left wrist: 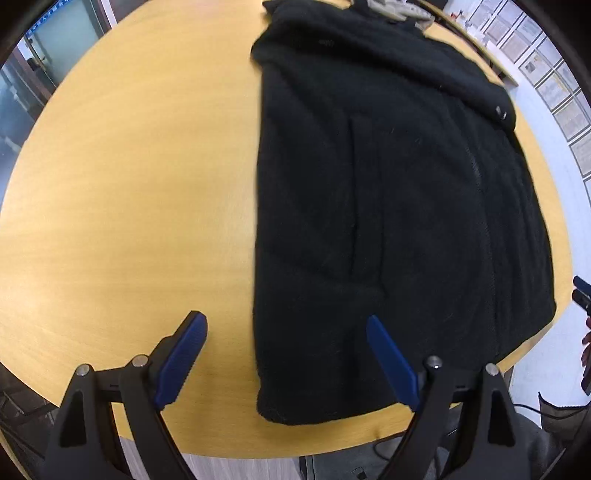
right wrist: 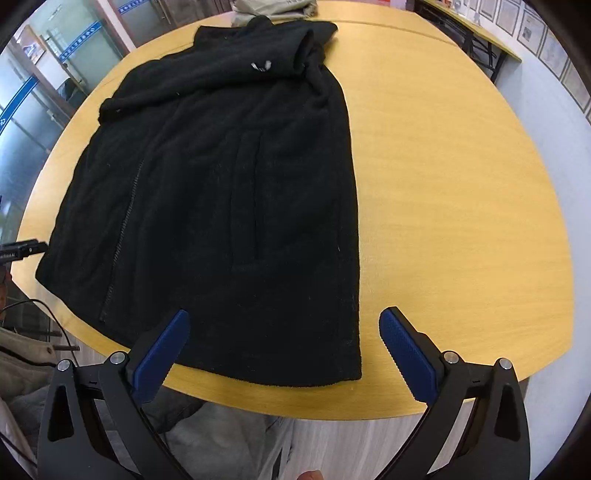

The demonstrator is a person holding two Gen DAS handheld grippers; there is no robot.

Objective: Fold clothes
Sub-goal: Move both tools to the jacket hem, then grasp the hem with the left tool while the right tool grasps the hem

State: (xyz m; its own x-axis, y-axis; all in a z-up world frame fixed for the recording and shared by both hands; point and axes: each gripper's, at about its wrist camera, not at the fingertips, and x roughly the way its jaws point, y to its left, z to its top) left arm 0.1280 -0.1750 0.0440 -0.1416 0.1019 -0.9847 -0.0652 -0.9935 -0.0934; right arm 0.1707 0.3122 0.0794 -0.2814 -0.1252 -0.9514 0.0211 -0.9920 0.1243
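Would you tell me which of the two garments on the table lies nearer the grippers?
The black fleece jacket, spread flat up to the near table edge; the beige garment sits bunched behind its collar.

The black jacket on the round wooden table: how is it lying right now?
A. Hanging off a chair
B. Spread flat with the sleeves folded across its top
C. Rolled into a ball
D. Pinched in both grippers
B: the black jacket lies flat on the table, sleeves across the chest.

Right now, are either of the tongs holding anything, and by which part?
Nothing is held. Both the left tongs and right tongs stand open above the hem of the black fleece jacket.
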